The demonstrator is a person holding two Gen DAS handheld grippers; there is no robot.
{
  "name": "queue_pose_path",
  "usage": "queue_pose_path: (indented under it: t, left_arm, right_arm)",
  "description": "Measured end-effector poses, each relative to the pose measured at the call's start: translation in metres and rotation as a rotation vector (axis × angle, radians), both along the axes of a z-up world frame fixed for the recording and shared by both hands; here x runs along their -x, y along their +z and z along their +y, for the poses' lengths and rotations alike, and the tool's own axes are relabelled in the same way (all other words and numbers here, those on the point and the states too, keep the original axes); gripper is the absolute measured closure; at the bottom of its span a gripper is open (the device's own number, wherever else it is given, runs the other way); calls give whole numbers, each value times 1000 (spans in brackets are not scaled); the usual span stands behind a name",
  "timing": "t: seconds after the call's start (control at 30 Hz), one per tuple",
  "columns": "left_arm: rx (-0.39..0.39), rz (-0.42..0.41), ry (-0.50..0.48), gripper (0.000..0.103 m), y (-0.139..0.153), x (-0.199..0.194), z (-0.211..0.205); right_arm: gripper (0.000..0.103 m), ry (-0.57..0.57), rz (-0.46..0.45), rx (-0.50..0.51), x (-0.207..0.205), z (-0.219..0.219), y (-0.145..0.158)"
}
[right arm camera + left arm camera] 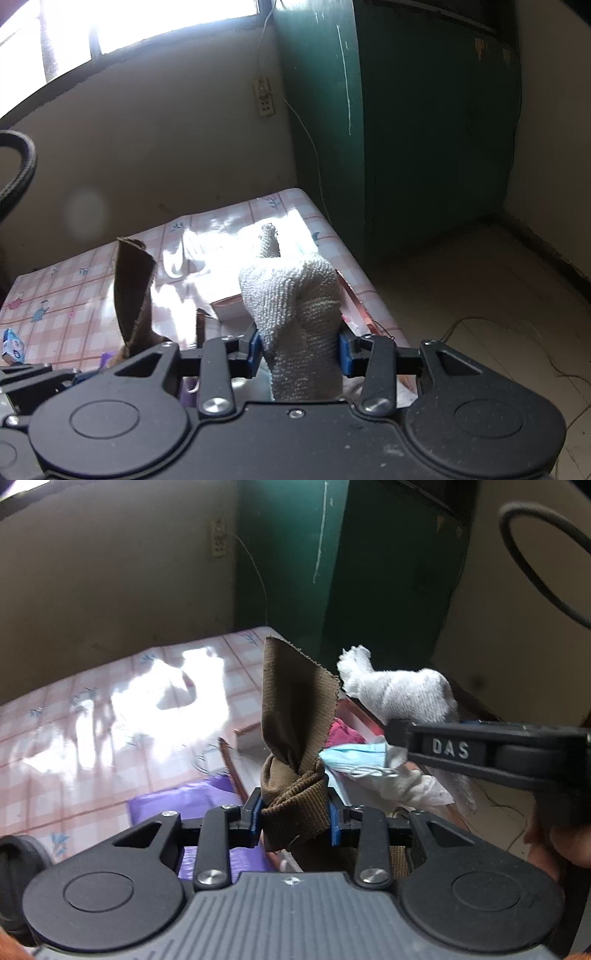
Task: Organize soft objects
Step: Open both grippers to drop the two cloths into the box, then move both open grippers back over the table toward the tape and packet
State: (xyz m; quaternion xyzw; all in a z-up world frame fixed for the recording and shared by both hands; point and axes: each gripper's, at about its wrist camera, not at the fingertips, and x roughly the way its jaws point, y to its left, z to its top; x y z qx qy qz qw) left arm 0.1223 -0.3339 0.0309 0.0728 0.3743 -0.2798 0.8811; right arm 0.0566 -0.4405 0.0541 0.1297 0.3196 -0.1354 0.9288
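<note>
Brown cloth (295,805) is bunching in the left gripper (295,814), above the box (255,734) on the tabletop (92,716); the right gripper (300,350) is pinching a white towel (295,306). Either loose fold may be slipping, snagging the box rim.

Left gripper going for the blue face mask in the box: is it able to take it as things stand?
Probably not: the left gripper is shut on the brown cloth, so its jaws are full. The blue face mask lies just ahead, uncovered.
</note>
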Motion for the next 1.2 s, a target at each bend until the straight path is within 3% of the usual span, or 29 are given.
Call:
queue_pose_path:
  t: [0.13,0.17,0.2,0.23,0.27,0.33,0.47,0.67,0.83,1.2]
  left_arm:
    - [7,34,-19,65,-9,-1,-9]
    - [15,43,-29,59,-11,-1,-13]
    - [19,51,-36,53,-13,-2,-15]
    - [25,57,-41,38,-14,-3,-17]
    - [41,56,-52,29,-15,-3,-19]
    - [71,65,-75,21,-16,-2,-20]
    - [67,46,-64,20,-9,4,-14]
    - [5,5,39,15,14,15,7]
    - [-29,-32,132,11,31,20,31]
    - [-48,-48,229,8,42,37,72]
  right_arm:
    - [47,13,12,6,-11,-10,-7]
    - [44,23,12,5,-12,-12,-8]
    - [35,31,7,7,-13,-14,-9]
    - [28,26,-4,17,-12,-15,-8]
    - [26,15,-15,26,-12,-17,-6]
    - [26,7,-32,12,-7,-21,-3]
    - [26,-8,-46,27,4,-22,4]
    - [26,-1,-72,84,22,1,18]
    - [26,11,-78,52,29,15,24]
    - [26,67,-44,56,31,51,24]
